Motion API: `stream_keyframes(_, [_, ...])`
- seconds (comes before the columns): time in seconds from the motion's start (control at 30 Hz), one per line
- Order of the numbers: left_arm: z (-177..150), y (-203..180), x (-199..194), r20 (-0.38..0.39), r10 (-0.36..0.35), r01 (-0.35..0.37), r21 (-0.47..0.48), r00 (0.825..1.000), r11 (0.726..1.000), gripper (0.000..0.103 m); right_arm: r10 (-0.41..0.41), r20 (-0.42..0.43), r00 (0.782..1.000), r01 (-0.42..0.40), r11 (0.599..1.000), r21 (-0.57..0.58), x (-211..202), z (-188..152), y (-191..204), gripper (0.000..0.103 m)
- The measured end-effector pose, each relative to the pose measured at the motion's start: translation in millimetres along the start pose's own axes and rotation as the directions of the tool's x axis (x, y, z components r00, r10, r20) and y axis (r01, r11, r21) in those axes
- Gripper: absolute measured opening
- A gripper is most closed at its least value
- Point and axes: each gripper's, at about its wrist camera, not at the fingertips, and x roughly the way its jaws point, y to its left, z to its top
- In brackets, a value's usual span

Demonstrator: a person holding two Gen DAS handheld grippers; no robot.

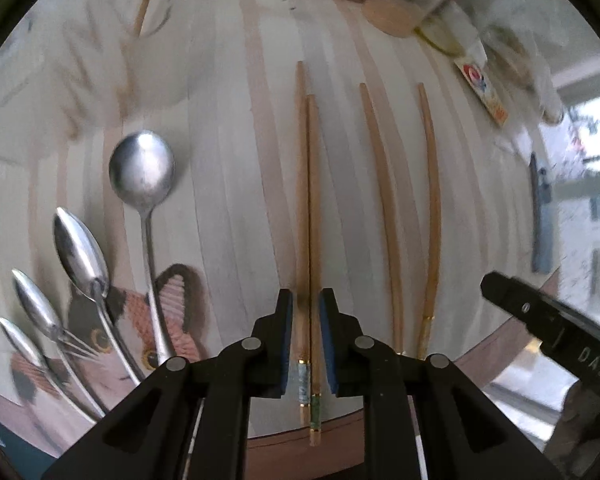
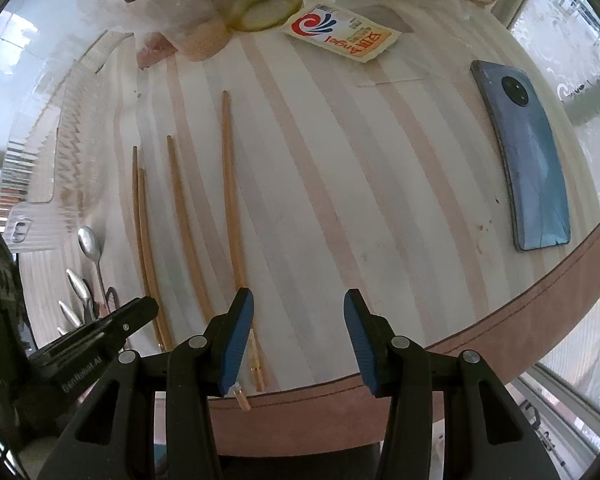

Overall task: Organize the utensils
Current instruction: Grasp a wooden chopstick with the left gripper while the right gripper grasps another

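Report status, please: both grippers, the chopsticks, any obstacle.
Left gripper narrowly open around chopstick pair, not clamped. Right gripper open, empty, beside two loose chopsticks. Spoons left; nothing in the way.

Four wooden chopsticks (image 1: 364, 216) lying lengthwise ahead of the left gripper (image 1: 306, 312), two touching between its fingers, four metal spoons (image 1: 100, 260) to its left
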Motion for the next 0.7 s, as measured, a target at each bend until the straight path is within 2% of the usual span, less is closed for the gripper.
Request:
stream_keyframes(0.07, [-1.4, -2.4, -1.0, 0.01, 0.052, -0.053, 0.025, 0.999, 0.998, 0.01, 0.0, 0.0, 1.0, 0.0, 1.0, -0.013, 0.4, 2.8, 4.2, 0.049])
stream_keyframes(0.27, [-4.0, 9.4, -2.3, 0.004, 0.028, -0.028, 0.001, 1.0, 1.0, 0.011, -0.012, -0.008, 1.0, 0.012, 0.999, -0.03, 6.8, 8.7, 9.6, 0.049])
stream_keyframes(0.37, [-5.1, 22.2, -4.3, 0.005, -0.012, 0.012, -0.036, 1.0, 0.999, 0.012, -0.027, -0.021, 0.999, 0.026, 0.998, -0.053, 18.1, 14.7, 17.6, 0.049])
stream_keyframes(0.43, [-6.8, 41.1, -7.3, 0.007, -0.078, 0.078, -0.094, 0.997, 0.993, 0.012, -0.036, -0.026, 0.999, 0.034, 0.997, -0.075, 25.8, 17.1, 24.0, 0.049])
stream_keyframes(0.5, [-8.7, 59.0, -11.2, 0.012, -0.107, 0.108, -0.142, 0.994, 0.984, 0.013, -0.052, -0.028, 0.998, 0.049, 0.994, -0.097, 32.8, 17.9, 30.3, 0.049])
stream_keyframes(0.57, [-11.2, 66.4, -15.6, 0.021, -0.087, 0.089, -0.137, 0.996, 0.987, 0.014, -0.092, -0.005, 0.996, 0.09, 0.987, -0.135, 33.5, 18.0, 39.2, 0.047])
stream_keyframes(0.7, [-13.7, 60.5, -23.5, 0.028, -0.019, 0.021, -0.087, 0.999, 0.996, 0.015, -0.108, 0.006, 0.994, 0.108, 0.981, -0.163, 33.1, 17.3, 43.2, 0.045])
